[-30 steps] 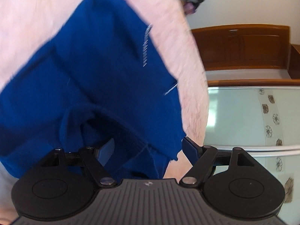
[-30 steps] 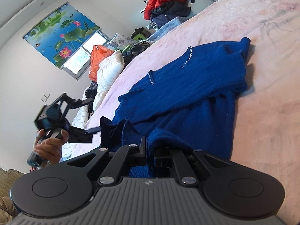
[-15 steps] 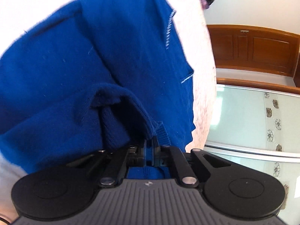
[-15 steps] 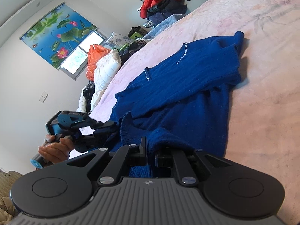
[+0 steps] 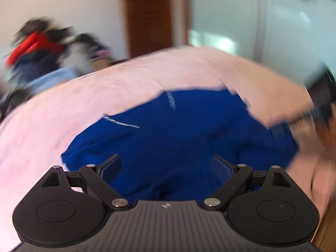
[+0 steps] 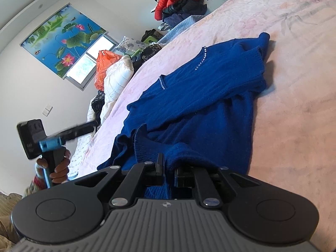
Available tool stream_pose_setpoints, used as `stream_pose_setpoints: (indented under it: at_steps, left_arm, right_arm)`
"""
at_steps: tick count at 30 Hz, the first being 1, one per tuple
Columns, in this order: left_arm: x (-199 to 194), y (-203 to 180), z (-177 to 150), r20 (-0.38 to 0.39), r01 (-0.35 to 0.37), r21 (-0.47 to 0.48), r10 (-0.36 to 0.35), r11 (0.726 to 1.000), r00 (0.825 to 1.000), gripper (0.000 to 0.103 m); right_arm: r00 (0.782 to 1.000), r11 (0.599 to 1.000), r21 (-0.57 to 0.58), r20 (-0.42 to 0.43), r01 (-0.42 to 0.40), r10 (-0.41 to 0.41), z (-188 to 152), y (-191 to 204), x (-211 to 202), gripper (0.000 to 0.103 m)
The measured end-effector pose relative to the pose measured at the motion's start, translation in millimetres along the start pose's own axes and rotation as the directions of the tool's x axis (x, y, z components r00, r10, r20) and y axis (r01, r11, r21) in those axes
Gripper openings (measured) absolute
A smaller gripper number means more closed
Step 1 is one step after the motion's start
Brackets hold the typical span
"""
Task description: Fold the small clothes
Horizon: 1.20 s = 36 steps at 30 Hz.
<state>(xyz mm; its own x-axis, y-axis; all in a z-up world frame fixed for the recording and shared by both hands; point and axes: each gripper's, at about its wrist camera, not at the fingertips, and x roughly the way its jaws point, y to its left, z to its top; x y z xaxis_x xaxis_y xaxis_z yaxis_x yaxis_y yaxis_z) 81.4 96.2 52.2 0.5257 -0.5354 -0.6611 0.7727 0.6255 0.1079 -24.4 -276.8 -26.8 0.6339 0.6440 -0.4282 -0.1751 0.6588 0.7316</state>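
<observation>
Bare pink bedspread right of blue sweater: wide open room for gripper. Far end of bed blocked by heap of clothes. Far left edge crowded: white pillow, orange bag, dark bundles beside them. Left gripper hangs off bed's left edge, apart from sweater. Left wrist view blurred: bedspread strip beyond sweater free, clothes heap far left.

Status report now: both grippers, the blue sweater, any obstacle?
Left gripper open, off the cloth. Right gripper shut on blue sweater hem. Sweater half folded on pink bedspread. Nothing in the way.
</observation>
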Motion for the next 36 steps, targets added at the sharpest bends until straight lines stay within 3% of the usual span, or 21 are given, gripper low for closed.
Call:
stream_pose_setpoints:
  at_steps: [3,6,9,11,13,14,15,19,24,29,36]
  left_arm:
    - [15.8,-10.4,3.5,-0.070,0.000,0.164,0.012,0.986,0.997,0.092]
    - [24.9,-24.1,-2.5,-0.106,0.002,0.321,0.034,0.947,0.994,0.091]
    - [39.9,-36.7,-6.5,-0.161,0.043,0.435,0.030,0.900,0.987,0.071]
    - [55.0,-39.4,-6.5,-0.241,0.097,0.456,0.018,0.885,0.970,0.056]
    - [73.1,-39.2,-6.0,-0.307,0.112,0.450,0.035,0.886,0.951,0.029]
    - [79.9,-37.8,-5.9,-0.328,0.110,0.432,0.042,0.895,0.944,0.025]
    - [82.9,-36.4,-5.2,-0.332,0.100,0.410,0.046,0.907,0.942,0.012]
    - [75.5,-39.7,-7.9,-0.257,0.011,0.334,0.080,0.942,0.963,0.007]
    - [34.1,-27.5,-13.3,-0.095,-0.068,0.161,0.084,0.985,0.992,0.007]
    - [-5.4,-8.2,-9.6,0.051,-0.156,-0.018,0.157,0.988,0.986,0.007]
    - [-26.9,2.4,7.5,0.172,-0.204,-0.097,0.218,0.974,0.961,0.007]
  right_arm:
    - [1.000,1.000,0.004,-0.006,0.010,-0.010,0.6,-0.8,2.4,0.015]
    - [1.000,1.000,0.006,-0.010,0.010,-0.010,2.3,0.7,5.2,0.015]
    - [1.000,1.000,0.000,-0.017,0.014,-0.014,1.6,1.5,7.6,0.015]
    - [1.000,1.000,0.000,-0.020,0.014,-0.014,0.8,1.6,8.5,0.015]
    - [1.000,1.000,0.003,-0.022,0.014,-0.014,0.4,1.0,9.4,0.015]
    - [1.000,1.000,0.003,-0.022,0.015,-0.015,0.1,1.0,9.6,0.015]
    - [1.000,1.000,0.002,-0.022,0.014,-0.014,-0.3,1.0,9.7,0.015]
    - [1.000,1.000,-0.003,0.001,0.015,-0.015,-0.3,0.7,7.4,0.016]
    - [0.998,0.999,0.027,0.055,-0.020,0.019,5.8,-3.4,1.1,0.012]
    - [0.995,0.999,0.021,0.095,-0.029,0.027,19.2,-2.0,-3.2,0.012]
    - [0.980,0.998,0.012,0.190,-0.059,0.056,53.6,3.9,-9.6,0.011]
